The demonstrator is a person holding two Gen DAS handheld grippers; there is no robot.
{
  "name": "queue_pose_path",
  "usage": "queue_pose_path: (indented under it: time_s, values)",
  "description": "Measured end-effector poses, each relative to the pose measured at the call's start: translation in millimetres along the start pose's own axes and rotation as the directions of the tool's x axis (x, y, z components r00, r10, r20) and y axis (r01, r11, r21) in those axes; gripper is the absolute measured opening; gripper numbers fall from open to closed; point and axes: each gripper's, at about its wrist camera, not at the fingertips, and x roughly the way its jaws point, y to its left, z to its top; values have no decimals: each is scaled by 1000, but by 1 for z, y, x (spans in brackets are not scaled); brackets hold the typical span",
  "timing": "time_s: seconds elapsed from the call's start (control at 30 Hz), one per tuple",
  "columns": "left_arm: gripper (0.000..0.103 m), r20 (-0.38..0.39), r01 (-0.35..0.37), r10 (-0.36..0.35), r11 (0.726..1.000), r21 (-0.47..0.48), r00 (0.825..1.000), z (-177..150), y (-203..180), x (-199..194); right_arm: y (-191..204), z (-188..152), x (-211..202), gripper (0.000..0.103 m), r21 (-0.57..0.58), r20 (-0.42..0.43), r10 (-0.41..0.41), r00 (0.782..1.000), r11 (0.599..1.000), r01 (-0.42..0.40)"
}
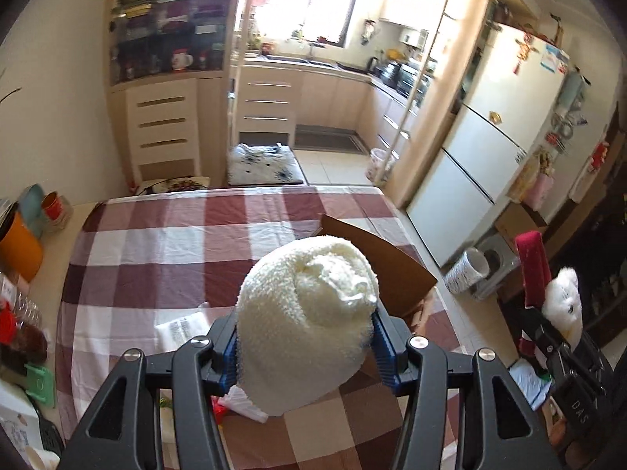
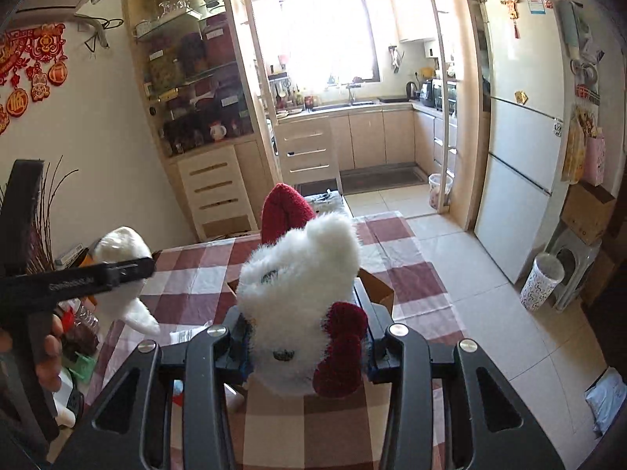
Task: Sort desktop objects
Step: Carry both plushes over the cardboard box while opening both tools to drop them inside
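My left gripper (image 1: 305, 337) is shut on a cream fluffy plush (image 1: 309, 313), its blue pads pressing both sides, held above the checked tablecloth (image 1: 164, 258). My right gripper (image 2: 303, 325) is shut on a white furry plush toy (image 2: 298, 274) with a red hat and a red bow. In the left wrist view that toy (image 1: 564, 301) and the right gripper (image 1: 548, 337) hang at the right, off the table's edge. The right wrist view shows the left gripper (image 2: 129, 270) with the cream plush (image 2: 121, 246) at the left. An open cardboard box (image 1: 395, 274) sits on the table beyond both plushes.
A printed plastic packet (image 1: 184, 329) and a red and white item (image 1: 235, 407) lie on the cloth below my left gripper. An orange container (image 1: 19, 250), cups and jars crowd the left side counter. Two chairs stand at the table's far edge; a patterned bin (image 1: 468, 270) and a fridge (image 1: 505, 125) are on the right.
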Motion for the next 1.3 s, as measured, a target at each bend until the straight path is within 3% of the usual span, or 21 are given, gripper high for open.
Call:
queue_pose_path:
  time_s: [0.17,0.27,0.73,1.3]
  values:
    - [56,-54,16,-14,999,39,998,10,-10,18,2,6,16,42,3,10,-18,1000,1000,18]
    - [56,-77,-38,44,996,83,996,16,-15,36,3,6,30,42,12,4,-25,1000,1000,25]
    - [56,-145,-125,145,982,140,979,45,-10,104,-7,4,109,42,43,-102,-84,991,995,89]
    - [56,-220,-112,159,971,213,962,57,-20,160,-13,-9,156,43,49,-203,-108,973,992,120]
